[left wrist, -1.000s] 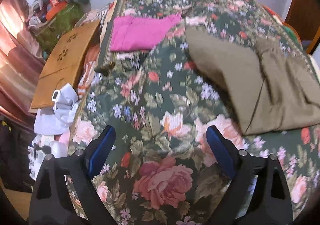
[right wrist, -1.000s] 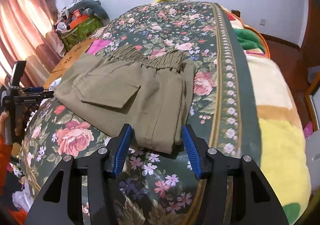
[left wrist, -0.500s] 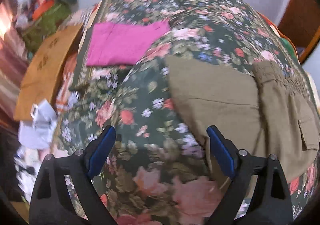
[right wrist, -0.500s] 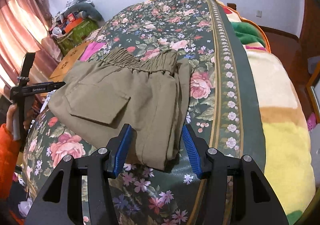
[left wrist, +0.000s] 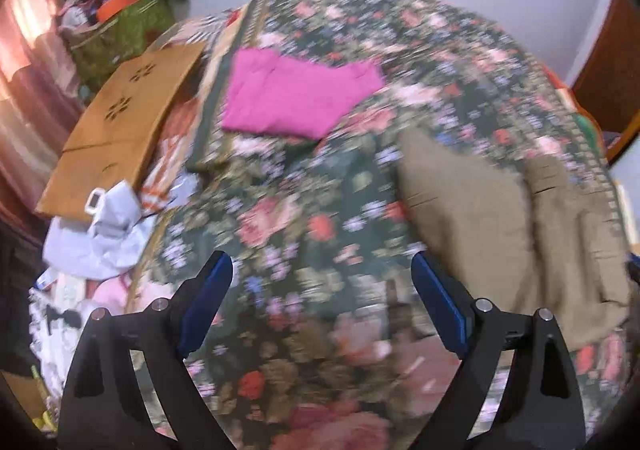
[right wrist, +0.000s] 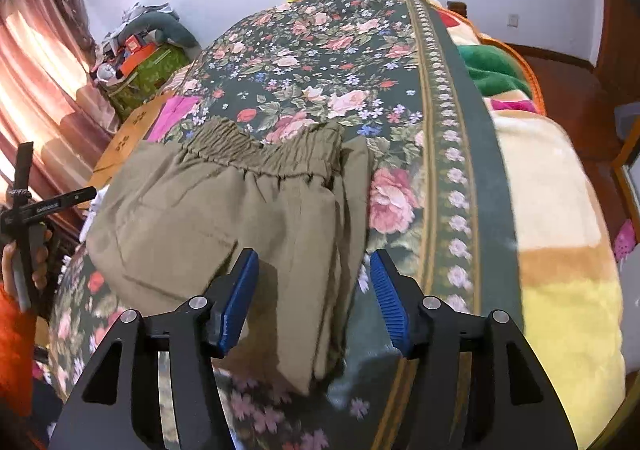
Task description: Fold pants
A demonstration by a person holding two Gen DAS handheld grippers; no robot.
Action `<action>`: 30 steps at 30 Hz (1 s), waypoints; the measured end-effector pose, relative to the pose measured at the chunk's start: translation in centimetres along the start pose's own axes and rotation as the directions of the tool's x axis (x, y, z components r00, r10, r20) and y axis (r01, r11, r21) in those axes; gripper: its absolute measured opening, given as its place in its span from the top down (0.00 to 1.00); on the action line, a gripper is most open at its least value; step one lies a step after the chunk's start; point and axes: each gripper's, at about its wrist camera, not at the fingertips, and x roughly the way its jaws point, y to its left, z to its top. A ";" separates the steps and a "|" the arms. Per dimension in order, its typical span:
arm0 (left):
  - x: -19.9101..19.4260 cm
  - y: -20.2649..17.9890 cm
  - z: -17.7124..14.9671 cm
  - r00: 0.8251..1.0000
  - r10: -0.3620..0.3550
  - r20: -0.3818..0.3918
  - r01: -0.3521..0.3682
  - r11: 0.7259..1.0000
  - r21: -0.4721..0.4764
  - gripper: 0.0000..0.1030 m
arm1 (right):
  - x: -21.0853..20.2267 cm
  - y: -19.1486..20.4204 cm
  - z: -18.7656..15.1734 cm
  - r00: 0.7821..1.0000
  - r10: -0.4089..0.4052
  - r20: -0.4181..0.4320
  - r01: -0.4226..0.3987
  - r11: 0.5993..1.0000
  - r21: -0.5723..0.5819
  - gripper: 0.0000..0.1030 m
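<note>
The pants (right wrist: 224, 217) lie folded on the bed (right wrist: 320, 49) — perhaps one fold left. The right claw (right wrist: 314, 292) has just been widening, straddling their near edge; the left claw (left wrist: 320, 302) is spread, empty.

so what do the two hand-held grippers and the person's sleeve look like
Both match: the left hand-held gripper and right hand-held gripper have angular black fingers with cut-out windows and silver pivot bolts, tipped with blue pads, ribbed on the right one. In the right wrist view, the person's sleeve is bright orange.
</note>
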 end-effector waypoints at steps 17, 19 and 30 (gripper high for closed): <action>4.8 -6.4 0.4 0.959 -0.237 -0.152 0.247 0.968 0.048 0.31 | 5.2 -1.8 2.6 0.989 0.062 -0.134 -0.058 0.998 0.033 0.53; 4.8 -6.9 0.6 0.956 -0.252 -0.152 0.263 0.963 0.059 0.44 | 5.5 -1.3 2.6 0.990 0.037 -0.138 -0.037 0.999 0.000 0.55; 3.7 -8.1 2.1 0.973 -0.223 -0.066 0.228 0.971 0.077 0.93 | 4.5 -0.2 3.3 0.998 0.025 -0.064 -0.030 0.996 -0.085 0.89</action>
